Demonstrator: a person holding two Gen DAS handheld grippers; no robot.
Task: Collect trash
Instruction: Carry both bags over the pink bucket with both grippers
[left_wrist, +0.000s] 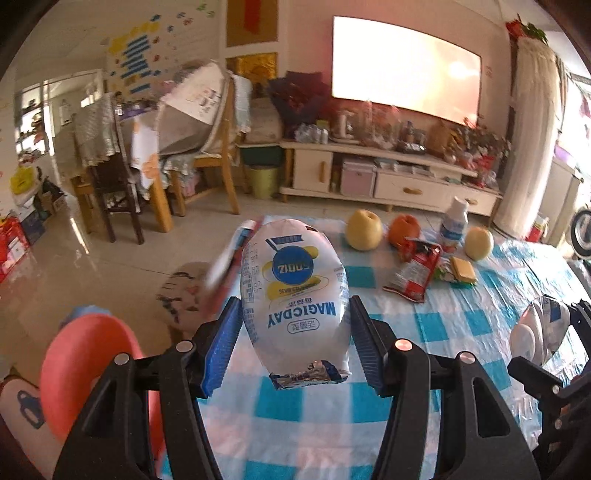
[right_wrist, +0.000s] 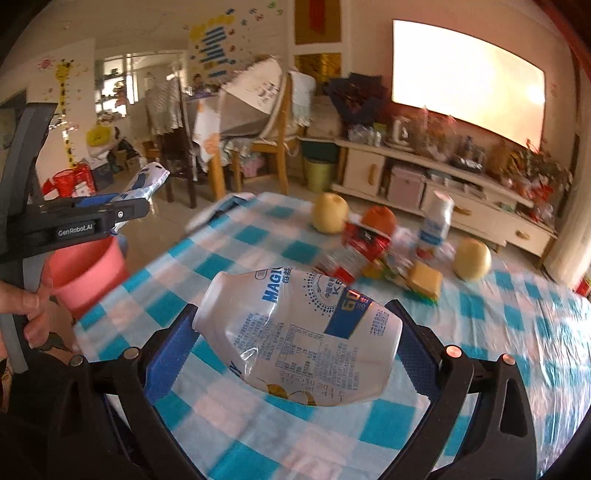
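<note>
Claw on my left (left_wrist: 293, 332) grips a puffy white snack bag (left_wrist: 295, 291) by its sides, blue pads pressed into the film, held in the air above the checked bench (left_wrist: 303, 417). My right claw (right_wrist: 295, 339) is clamped across a crushed, empty plastic bottle (right_wrist: 299, 332), which lies sideways between the pads, also clear of the bench. A pink bucket (right_wrist: 86, 273) stands beside the bench's left edge, below my left claw, and I judge it to be where both pieces go. More trash waits at the far end: a red wrapper (left_wrist: 413, 271) lies crumpled among two pears, an orange (left_wrist: 404, 229) and an upright white bottle (left_wrist: 453, 225). The risks from here are plain. The bag is slick and full of air, so a quick swing could let it squirm out of the pads and drop to the floor short of the bucket. The bottle is already dented and could buckle further and slip loose. With both claws near each other and heading for one small opening, they could knock together or tip the bucket over its rim.
</note>
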